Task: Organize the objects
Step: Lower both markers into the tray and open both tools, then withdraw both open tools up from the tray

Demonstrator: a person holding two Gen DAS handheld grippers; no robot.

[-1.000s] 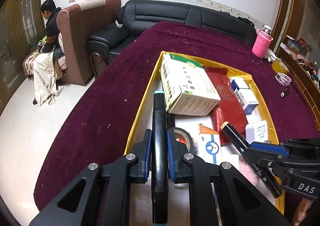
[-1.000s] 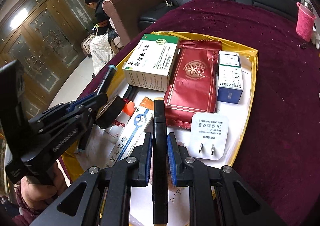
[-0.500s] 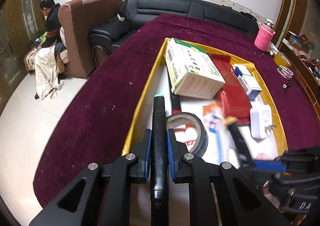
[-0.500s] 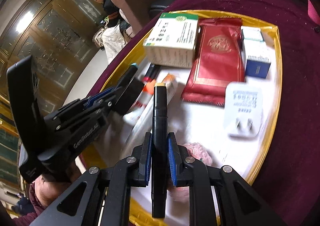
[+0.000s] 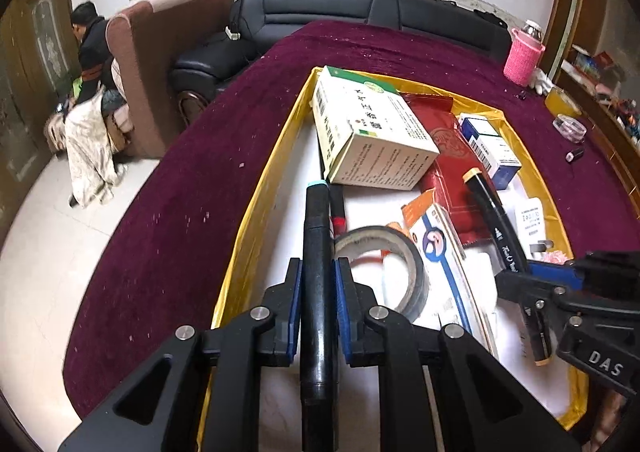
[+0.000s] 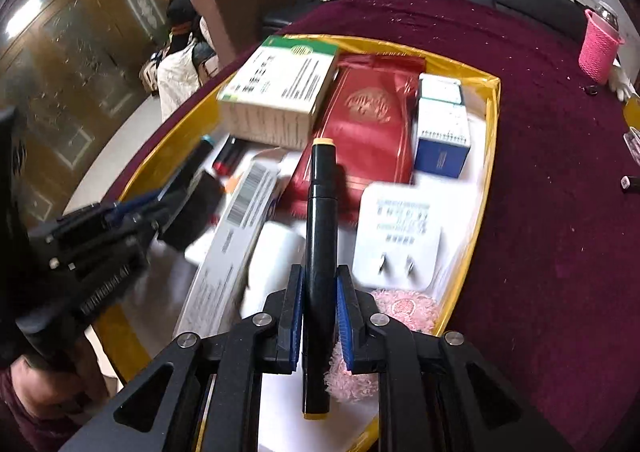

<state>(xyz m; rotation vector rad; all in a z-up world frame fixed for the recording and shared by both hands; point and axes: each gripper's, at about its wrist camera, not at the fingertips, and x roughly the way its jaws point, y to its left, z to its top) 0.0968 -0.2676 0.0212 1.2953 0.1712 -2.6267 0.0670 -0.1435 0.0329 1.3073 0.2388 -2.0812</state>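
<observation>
Over the yellow tray (image 5: 256, 212), both my grippers point steeply down. My left gripper (image 5: 318, 288) has its fingers (image 5: 294, 292) closed on a black marker with a teal cap (image 5: 318, 252); the marker runs forward between the blue pads, cap end out past them, above the tray's left side. My right gripper (image 6: 319, 292) has its fingers (image 6: 295, 300) likewise clamped on a black marker with a yellow cap (image 6: 320, 220), cap end forward, above the tray's near middle.

Inside the tray, taken from the white-and-green box (image 5: 372, 132) at its far left:
- red foil pouch (image 5: 448, 156) just right of the box, partly under it
- small blue-and-white box (image 5: 490, 148) right of the pouch, by the tray's right wall
- roll of dark tape (image 5: 384, 264) nearer me than the box, just beside the left gripper's fingers
- long white-and-orange carton (image 5: 440, 248) right of the tape
- white plug adapter (image 6: 396, 232) well nearer than the small blue box, prongs toward me
- pink fluffy item (image 6: 404, 308) at the near edge, touching the right gripper's fingers

The tray sits on a counter under a dark red cloth (image 5: 192, 212). A pink cup holder (image 5: 522, 60) stands at the counter's far right, well apart from the tray.
</observation>
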